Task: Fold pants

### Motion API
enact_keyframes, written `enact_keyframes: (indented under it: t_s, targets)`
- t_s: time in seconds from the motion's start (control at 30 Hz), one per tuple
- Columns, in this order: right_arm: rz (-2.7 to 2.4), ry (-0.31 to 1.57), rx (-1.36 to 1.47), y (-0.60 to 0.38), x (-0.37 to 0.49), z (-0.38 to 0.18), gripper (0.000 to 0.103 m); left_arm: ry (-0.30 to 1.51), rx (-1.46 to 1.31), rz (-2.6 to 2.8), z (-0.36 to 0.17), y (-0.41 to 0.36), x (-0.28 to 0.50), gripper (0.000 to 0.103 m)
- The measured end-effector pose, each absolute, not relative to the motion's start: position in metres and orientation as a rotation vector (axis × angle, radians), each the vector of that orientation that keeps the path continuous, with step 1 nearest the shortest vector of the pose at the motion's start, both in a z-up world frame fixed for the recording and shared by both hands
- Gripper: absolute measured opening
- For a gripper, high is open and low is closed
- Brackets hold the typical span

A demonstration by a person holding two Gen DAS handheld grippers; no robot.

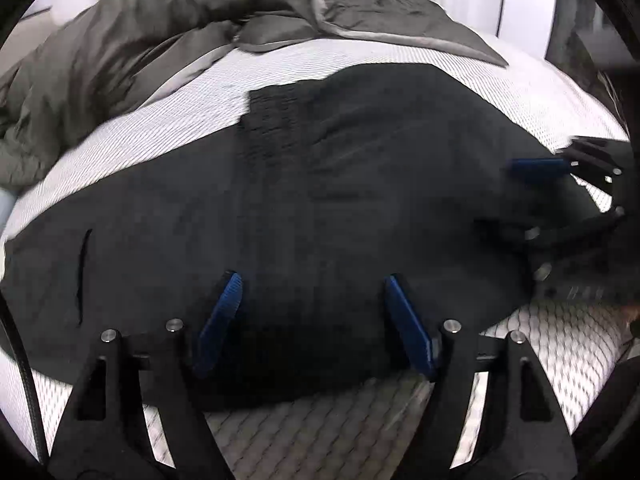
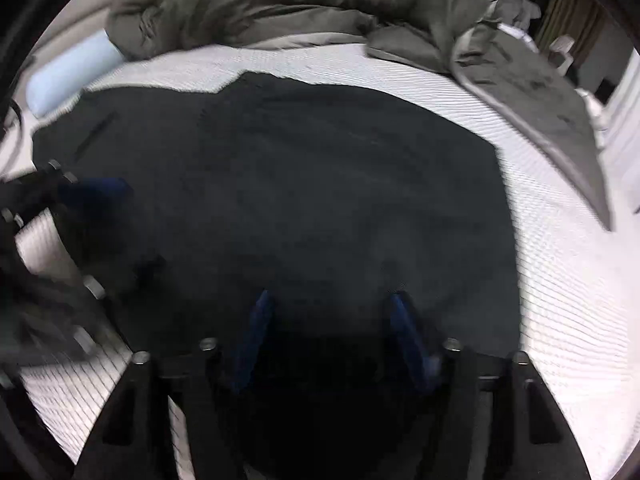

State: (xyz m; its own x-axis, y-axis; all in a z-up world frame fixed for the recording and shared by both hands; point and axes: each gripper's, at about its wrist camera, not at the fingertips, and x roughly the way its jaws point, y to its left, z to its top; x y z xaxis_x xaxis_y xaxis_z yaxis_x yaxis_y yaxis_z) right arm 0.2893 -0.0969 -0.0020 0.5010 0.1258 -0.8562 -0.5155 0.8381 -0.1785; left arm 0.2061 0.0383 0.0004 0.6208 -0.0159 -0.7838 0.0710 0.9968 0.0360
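Observation:
Black pants [image 1: 340, 180] lie spread flat on a white quilted mattress [image 1: 180, 120], folded over with a slit pocket [image 1: 82, 276] at their left end. My left gripper [image 1: 313, 278] hovers over the pants' near edge with its blue pads wide apart and pressing on nothing. In the right wrist view the pants [image 2: 300, 180] fill the middle, and my right gripper [image 2: 330, 296] stands open above their near edge. Each gripper shows in the other's view, blurred: the right gripper [image 1: 520, 200] at the pants' right end, the left gripper [image 2: 120, 228] at their left.
A bunched grey duvet [image 1: 140, 40] runs along the back of the bed, with its flat corner [image 2: 552, 112] reaching forward at the right. A pale blue pillow [image 2: 68, 76] lies at the back left. A black cable [image 1: 20, 360] hangs at the left edge.

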Motion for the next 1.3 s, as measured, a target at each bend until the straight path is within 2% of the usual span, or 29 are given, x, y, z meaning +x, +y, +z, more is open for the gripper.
enact_keyframes:
  t_s: [0.07, 0.17, 0.27, 0.3, 0.37, 0.4, 0.53, 0.7, 0.73, 0.77, 0.8, 0.83, 0.87, 0.9, 1.1, 1.3]
  targets:
    - [0.325, 0.946, -0.476, -0.116, 0.284, 0.001, 0.070, 0.911, 0.013, -0.013, -0.001, 0.055, 0.194, 0.079]
    - [0.283, 0.928, -0.483, -0.145, 0.278, 0.000, 0.072, 0.897, -0.098, -0.009, 0.006, 0.078, 0.166, 0.079]
    - [0.320, 0.924, -0.350, -0.164, 0.277, 0.008, 0.073, 0.818, -0.172, 0.074, 0.028, 0.110, 0.129, 0.080]
    - [0.347, 0.920, -0.278, -0.169, 0.277, 0.015, 0.075, 0.778, -0.227, 0.084, 0.035, 0.127, 0.117, 0.085]
    - [0.389, 0.881, -0.145, -0.177, 0.277, 0.031, 0.092, 0.724, -0.361, 0.129, 0.042, 0.164, 0.101, 0.094]
    - [0.400, 0.854, -0.089, -0.182, 0.275, 0.040, 0.093, 0.708, -0.432, 0.170, 0.041, 0.186, 0.094, 0.097]
    - [0.445, 0.809, 0.083, -0.195, 0.277, 0.057, 0.097, 0.716, -0.696, 0.253, 0.025, 0.251, 0.086, 0.097]
    - [0.419, 0.815, 0.138, -0.201, 0.264, 0.061, 0.097, 0.712, -0.893, 0.296, -0.005, 0.300, 0.101, 0.095]
    - [0.418, 0.819, 0.140, -0.202, 0.263, 0.061, 0.097, 0.683, -0.910, 0.321, -0.007, 0.308, 0.104, 0.091]
    - [0.419, 0.820, 0.140, -0.204, 0.258, 0.062, 0.097, 0.649, -0.902, 0.354, -0.005, 0.315, 0.106, 0.074]
    - [0.421, 0.820, 0.139, -0.203, 0.266, 0.062, 0.097, 0.642, -0.888, 0.382, -0.005, 0.320, 0.111, 0.047]
    - [0.419, 0.818, 0.136, -0.204, 0.269, 0.062, 0.097, 0.649, -0.869, 0.407, -0.003, 0.324, 0.116, 0.034]
    - [0.419, 0.817, 0.135, -0.205, 0.270, 0.062, 0.097, 0.653, -0.838, 0.425, -0.001, 0.325, 0.120, 0.010]
    - [0.421, 0.816, 0.138, -0.207, 0.266, 0.063, 0.097, 0.655, -0.797, 0.443, 0.003, 0.324, 0.123, 0.004]
    - [0.424, 0.807, 0.158, -0.210, 0.270, 0.062, 0.097, 0.547, -0.499, 0.373, 0.079, 0.256, 0.135, 0.003]
    - [0.414, 0.805, 0.153, -0.212, 0.271, 0.062, 0.097, 0.465, -0.270, 0.002, 0.163, 0.109, 0.168, 0.003]
